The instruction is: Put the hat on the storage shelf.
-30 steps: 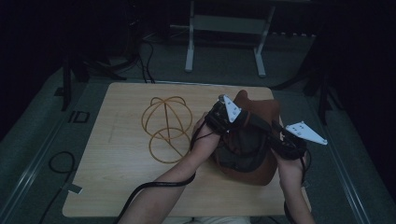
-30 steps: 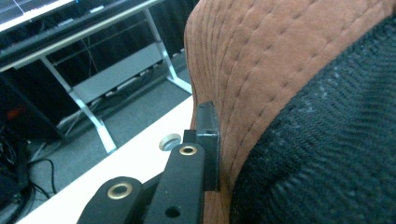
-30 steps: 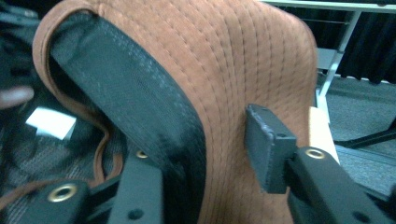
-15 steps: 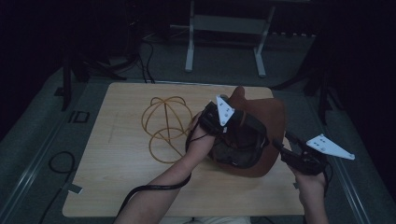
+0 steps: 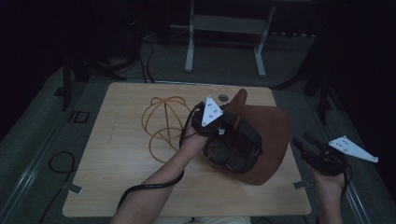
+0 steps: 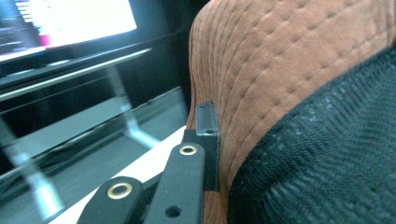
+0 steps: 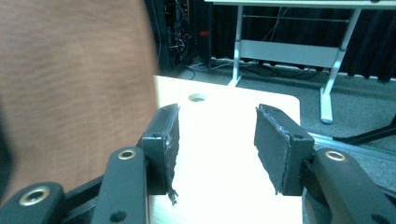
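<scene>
Hat point(image 5: 271, 135), brown with a dark lining, sits right of centre in the high view, on the bench point(image 5: 116, 154). At centre-left lies a wire frame point(image 5: 163, 123). The left tongs point(image 5: 229, 126) are clamped on the hat's brim; the left gripper view shows one jaw flat against the quilted brown fabric. At lower right, off the bench's edge, the right tongs point(image 7: 215, 140) stand apart, just beside the hat.
</scene>
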